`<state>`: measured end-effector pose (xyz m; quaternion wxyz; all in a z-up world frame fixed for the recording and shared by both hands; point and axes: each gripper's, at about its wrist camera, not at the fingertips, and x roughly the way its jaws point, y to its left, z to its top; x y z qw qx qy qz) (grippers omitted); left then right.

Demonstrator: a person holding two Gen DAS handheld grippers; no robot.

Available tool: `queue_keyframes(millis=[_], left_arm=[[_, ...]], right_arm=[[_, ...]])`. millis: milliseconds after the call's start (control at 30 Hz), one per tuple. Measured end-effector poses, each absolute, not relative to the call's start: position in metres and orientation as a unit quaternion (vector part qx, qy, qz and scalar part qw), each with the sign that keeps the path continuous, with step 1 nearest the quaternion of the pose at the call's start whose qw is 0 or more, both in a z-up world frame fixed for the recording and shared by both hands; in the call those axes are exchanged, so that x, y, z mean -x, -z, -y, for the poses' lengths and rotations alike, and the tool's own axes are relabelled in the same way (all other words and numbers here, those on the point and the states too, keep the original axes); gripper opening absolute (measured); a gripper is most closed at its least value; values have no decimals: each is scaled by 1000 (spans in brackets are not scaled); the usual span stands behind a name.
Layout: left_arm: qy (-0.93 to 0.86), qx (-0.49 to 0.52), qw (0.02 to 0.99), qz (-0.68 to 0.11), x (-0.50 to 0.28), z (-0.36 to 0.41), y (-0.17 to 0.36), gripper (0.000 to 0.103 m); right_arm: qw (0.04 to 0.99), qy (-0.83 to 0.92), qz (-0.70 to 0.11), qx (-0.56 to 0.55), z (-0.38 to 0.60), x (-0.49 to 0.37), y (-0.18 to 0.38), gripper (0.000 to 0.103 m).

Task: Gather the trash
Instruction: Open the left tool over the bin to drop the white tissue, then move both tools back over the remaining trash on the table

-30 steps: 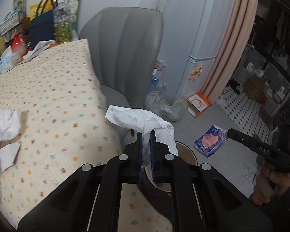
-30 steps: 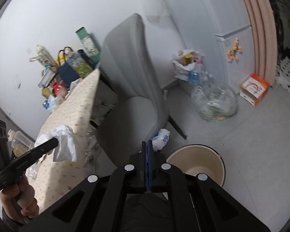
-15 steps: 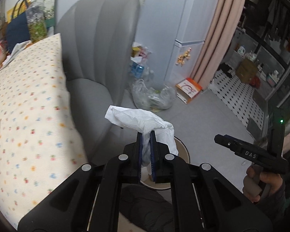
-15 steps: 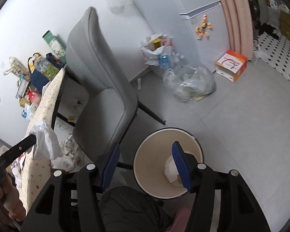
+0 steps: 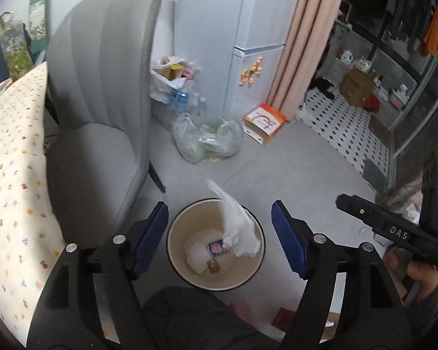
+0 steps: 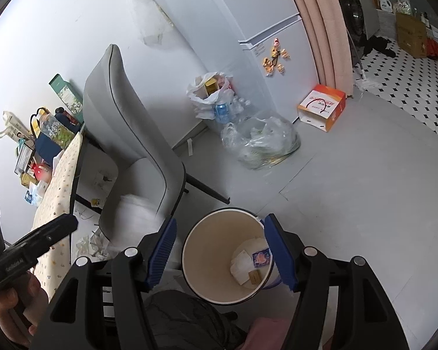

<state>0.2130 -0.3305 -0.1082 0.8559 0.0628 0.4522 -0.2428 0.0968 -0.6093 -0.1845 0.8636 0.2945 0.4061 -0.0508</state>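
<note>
Over the bin point(image 5: 216, 284), left gripper point(image 5: 219, 233) jaws are opening, pads clear of the tissue point(image 5: 239, 227), which is loose in the air at the bin's rim. Right gripper point(image 6: 219, 253) is also opening, nothing between its jaws. Scraps lie on the bin floor.

Round cream plastic bin point(image 5: 172, 250): smooth, slightly glossy inside. White crumpled tissue paper point(image 5: 239, 227) over its rim: thin, matt. Behind the bin, grey upholstered chair point(image 5: 102, 87): matt cloth. Clear plastic bag point(image 5: 207, 140) beyond: glossy, wrinkled.
</note>
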Motion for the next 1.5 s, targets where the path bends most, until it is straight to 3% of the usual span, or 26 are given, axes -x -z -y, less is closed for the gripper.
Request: queue_keyframes(millis=[167,433,567,800,1500], left_arm=[[217,-51,867,-445,-212,309,98,87],[191,-19,886,-423,-204,265,77,90],[177,-6,895,-409,-202,244,66,94],[144,24,910,-389,-192,193,52,95],[13,134,934,-330,-151,23,31,95]], right_arm=[[863,47,-408,-295,605,-98,184,63],[873,27,-401,-277,583,-102,166,68],[880,21,-395,-262,568,-104,152,82],[895,0,-384,-228,529,-109,128,95],[903,-108,-384,-162,400,-129,79,95]])
